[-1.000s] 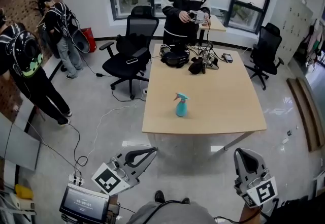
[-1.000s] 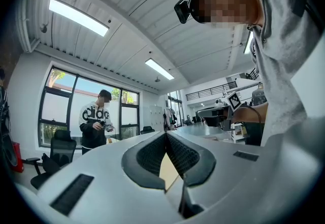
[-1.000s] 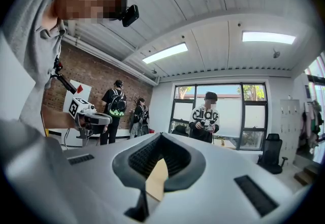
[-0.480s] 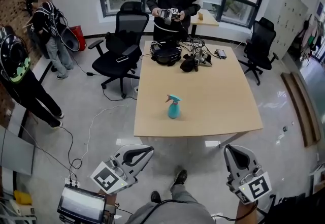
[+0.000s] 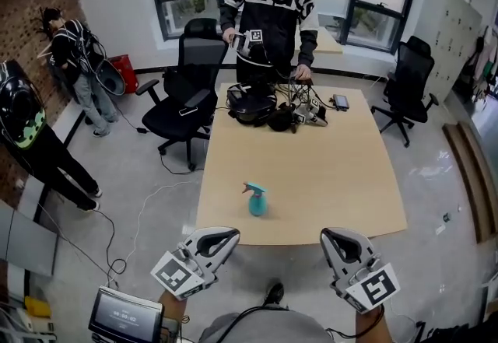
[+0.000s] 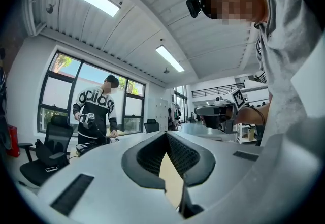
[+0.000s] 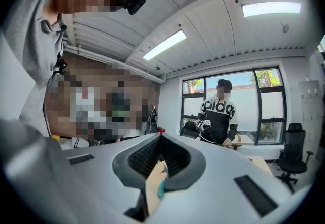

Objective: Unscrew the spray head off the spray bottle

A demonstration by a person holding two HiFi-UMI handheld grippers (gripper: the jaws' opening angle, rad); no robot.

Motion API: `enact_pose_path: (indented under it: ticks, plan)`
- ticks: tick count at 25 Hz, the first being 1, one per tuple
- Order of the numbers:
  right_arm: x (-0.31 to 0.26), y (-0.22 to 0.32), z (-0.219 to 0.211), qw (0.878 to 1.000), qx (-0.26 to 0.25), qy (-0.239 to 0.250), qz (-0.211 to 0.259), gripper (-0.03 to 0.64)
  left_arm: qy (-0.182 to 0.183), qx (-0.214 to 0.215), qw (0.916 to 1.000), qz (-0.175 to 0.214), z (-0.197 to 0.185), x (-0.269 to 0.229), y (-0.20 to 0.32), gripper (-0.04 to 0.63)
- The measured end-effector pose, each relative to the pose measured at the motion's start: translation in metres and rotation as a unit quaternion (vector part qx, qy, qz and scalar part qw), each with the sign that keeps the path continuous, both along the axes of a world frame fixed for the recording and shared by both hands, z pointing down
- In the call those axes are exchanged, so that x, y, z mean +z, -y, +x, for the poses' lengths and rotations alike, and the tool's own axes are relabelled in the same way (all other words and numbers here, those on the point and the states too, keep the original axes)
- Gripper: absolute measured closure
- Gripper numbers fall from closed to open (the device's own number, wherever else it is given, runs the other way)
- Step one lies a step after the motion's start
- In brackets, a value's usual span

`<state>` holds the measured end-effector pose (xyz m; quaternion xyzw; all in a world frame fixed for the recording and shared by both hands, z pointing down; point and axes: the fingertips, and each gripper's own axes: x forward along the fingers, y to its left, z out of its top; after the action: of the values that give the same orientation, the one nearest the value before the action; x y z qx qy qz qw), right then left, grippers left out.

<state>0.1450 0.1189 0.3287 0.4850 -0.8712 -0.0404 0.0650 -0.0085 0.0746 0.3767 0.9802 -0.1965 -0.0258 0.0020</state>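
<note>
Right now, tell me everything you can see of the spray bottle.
The bottle is small and teal-blue, plastic by the look, with a rounded body that narrows to a neck. Its spray head, the same colour, is screwed on, with the nozzle pointing left in the head view. It stands upright and alone on the wooden table, near the front edge and left of centre. Only the table touches it.
</note>
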Motion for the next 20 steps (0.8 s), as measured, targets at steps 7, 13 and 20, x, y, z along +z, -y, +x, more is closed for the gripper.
enact_pose_path:
  ticks: [7,13,20]
  plan:
    - [0.019,0.057,0.016,0.999,-0.042,0.0,-0.017,0.611,0.033,-0.037,0.9966,-0.067,0.028,0.07,0.059,0.591]
    - [0.036,0.097,0.012,0.998,-0.045,-0.011,-0.045,0.611,0.086,-0.032,0.9865,-0.136,0.043,0.178,0.112,0.585]
    - [0.054,0.136,0.009,0.992,-0.024,-0.043,-0.113,0.611,0.143,-0.04,0.9743,-0.17,0.069,0.302,0.172,0.16]
